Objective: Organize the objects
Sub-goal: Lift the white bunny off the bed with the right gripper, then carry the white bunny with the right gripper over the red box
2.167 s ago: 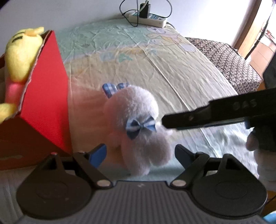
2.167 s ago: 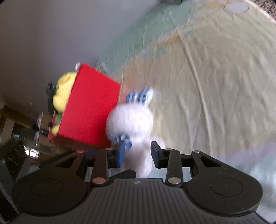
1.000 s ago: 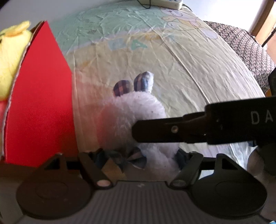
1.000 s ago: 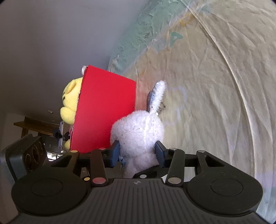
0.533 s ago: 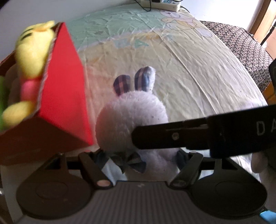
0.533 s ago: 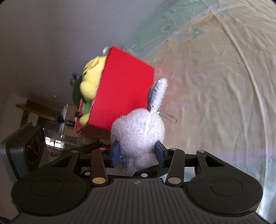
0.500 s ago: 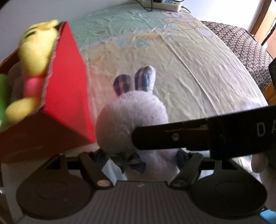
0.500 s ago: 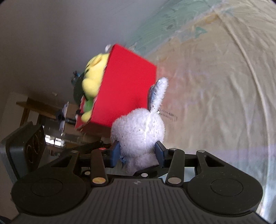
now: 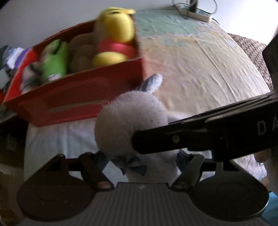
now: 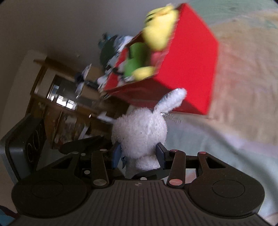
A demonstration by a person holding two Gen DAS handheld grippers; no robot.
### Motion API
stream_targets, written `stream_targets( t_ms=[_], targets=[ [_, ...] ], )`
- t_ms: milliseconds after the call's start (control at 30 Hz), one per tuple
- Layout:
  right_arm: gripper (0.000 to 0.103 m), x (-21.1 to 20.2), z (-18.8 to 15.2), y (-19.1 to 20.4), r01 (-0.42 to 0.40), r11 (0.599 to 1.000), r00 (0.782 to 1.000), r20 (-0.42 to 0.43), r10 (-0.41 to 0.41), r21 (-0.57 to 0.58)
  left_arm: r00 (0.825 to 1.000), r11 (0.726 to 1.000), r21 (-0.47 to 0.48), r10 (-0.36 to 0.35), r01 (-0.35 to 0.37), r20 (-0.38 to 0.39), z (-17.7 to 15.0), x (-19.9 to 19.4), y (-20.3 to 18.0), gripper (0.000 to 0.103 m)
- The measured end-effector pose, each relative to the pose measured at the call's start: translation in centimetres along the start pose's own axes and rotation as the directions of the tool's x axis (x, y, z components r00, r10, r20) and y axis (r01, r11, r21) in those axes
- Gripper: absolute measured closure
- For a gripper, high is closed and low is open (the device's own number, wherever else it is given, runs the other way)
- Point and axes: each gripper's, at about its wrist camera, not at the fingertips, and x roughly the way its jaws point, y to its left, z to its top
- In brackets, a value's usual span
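A white plush bunny point(image 9: 128, 121) with checked ears and a blue bow hangs above the bed, just in front of the red box point(image 9: 78, 97). My right gripper point(image 10: 139, 154) is shut on the bunny's point(image 10: 140, 132) body, and one of its black fingers point(image 9: 191, 137) crosses the left wrist view from the right. My left gripper point(image 9: 142, 158) stands open with the bunny's lower body between its fingers. The red box point(image 10: 191, 60) holds a yellow plush point(image 9: 116, 26), a green plush point(image 9: 55, 57) and other soft toys.
A pale patterned bed sheet point(image 9: 199, 69) spreads to the right of the box. A white power strip point(image 9: 194, 11) with cables lies at the far edge. Wooden furniture point(image 10: 57, 97) stands beyond the bed's side, behind the box.
Both grippers have risen with the bunny and swung toward the red box. The box's open top and the toys inside now show.
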Motion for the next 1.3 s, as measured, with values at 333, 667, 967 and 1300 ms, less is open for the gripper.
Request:
stream_targets(
  t_ms=[333,667,967,1300],
  targets=[
    [0.057,5.3,2.8,6.2,-0.060,0.994,0.998,-0.011,0.059,-0.092,0.995,1.000,-0.013,0.025,-0.024,0.097,-1.0,-4.5,7.8,0.027],
    [0.057,7.2,5.9,10.6,-0.028,0.990,0.986,0.161,0.050,-0.137,0.963,0.998,0.035,-0.050,0.042,0.265,2.5,-7.5,14.6,0.027],
    [0.057,6.9,8.0,11.1,0.154,0.983,0.925,0.364,-0.106,-0.105,0.924,0.978,0.156,-0.181,0.135,0.337,7.2,-6.0,15.4,0.027],
    [0.057,7.7,10.3,9.1,0.381,0.923,0.819,0.481,-0.312,-0.050,0.909,0.963,0.167,-0.258,0.213,0.328,10.9,-0.8,14.0,0.027]
  ],
)
